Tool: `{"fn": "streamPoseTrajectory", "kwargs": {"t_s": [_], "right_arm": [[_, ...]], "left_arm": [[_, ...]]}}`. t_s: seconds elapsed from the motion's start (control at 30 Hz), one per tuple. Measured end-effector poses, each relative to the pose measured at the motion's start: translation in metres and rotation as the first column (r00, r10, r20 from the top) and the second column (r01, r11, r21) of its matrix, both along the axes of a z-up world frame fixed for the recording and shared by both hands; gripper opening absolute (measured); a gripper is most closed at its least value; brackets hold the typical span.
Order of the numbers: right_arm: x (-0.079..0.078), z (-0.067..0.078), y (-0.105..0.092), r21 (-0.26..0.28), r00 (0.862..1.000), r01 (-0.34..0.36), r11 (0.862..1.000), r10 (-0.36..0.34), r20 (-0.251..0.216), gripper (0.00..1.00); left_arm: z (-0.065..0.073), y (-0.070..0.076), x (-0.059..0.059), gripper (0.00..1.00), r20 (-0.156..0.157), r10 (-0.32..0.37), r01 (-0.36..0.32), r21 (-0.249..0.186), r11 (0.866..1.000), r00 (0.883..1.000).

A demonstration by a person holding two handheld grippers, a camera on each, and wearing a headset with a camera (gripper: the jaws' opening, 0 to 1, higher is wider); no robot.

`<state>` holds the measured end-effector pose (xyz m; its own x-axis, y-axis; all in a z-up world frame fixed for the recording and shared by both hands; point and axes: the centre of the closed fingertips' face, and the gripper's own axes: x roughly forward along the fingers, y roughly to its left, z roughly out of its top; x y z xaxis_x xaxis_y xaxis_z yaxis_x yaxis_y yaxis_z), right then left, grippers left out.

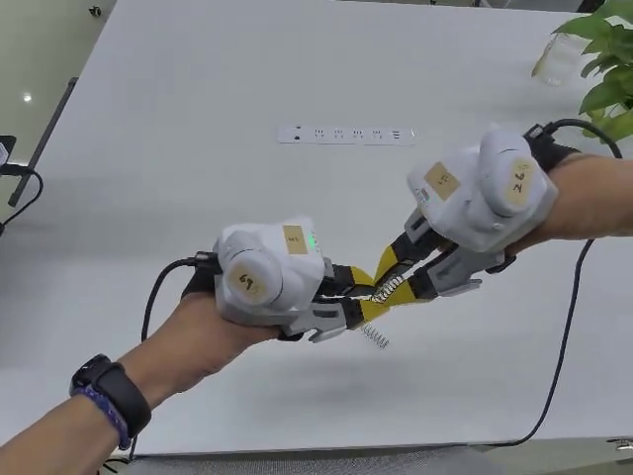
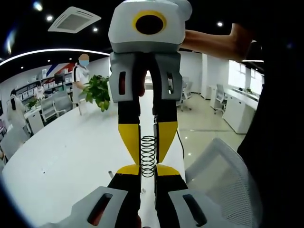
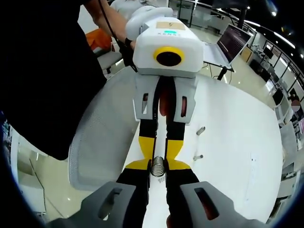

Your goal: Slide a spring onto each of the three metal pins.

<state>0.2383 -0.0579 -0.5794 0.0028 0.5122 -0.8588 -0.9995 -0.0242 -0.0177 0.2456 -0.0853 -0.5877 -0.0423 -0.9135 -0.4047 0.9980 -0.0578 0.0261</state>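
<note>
White table runs under everything in the head view. The right gripper view adds a white mesh chair at the table edge, beside a dark-clothed body. Potted plant sits at the far right corner in my head view, and the left gripper view has it further back on the table. Both grippers are above the near edge, tips meeting nose to nose. Left gripper has its jaws drawn to a thin slit; I cannot make out what, if anything, it pinches. Right gripper is clenched on the spring, its yellow fingers pressing either side of the coil. The left gripper view gives the spring side-on, upright between those fingers with its lower end at my left tips. The right gripper view gives the same coil end-on at its own tips. White power strip lies mid-table, well apart from the grippers. A loose spring rests on the table just below the meeting tips in the head view. The right gripper view also picks up a small metal piece and a second metal piece lying on the table beside the left gripper. Both are too small for me to call pin or spring.
</note>
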Motion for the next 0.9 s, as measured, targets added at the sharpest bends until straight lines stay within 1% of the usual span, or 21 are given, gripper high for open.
{"fn": "streamPoseTrajectory", "kwargs": {"t_s": [0.27, 0.53, 0.9], "right_arm": [[-0.0003, -0.0016, -0.0014, -0.001, 1.000, 0.001, 1.000, -0.001, -0.003, 0.09], [-0.0014, -0.0050, -0.0031, 0.001, 1.000, 0.017, 1.000, -0.017, -0.003, 0.08], [-0.0050, -0.0067, -0.0031, 0.004, 1.000, 0.015, 1.000, -0.015, -0.010, 0.08]], "left_arm": [[-0.0022, -0.0009, -0.0006, 0.02, -0.005, -0.005, 0.005, -0.001, 1.000, 1.000], [-0.0054, -0.0025, -0.0028, 0.02, -0.019, -0.011, 0.011, -0.001, 1.000, 1.000], [-0.0070, -0.0028, -0.0066, 0.02, -0.022, -0.030, 0.030, 0.003, 1.000, 0.999]]}}
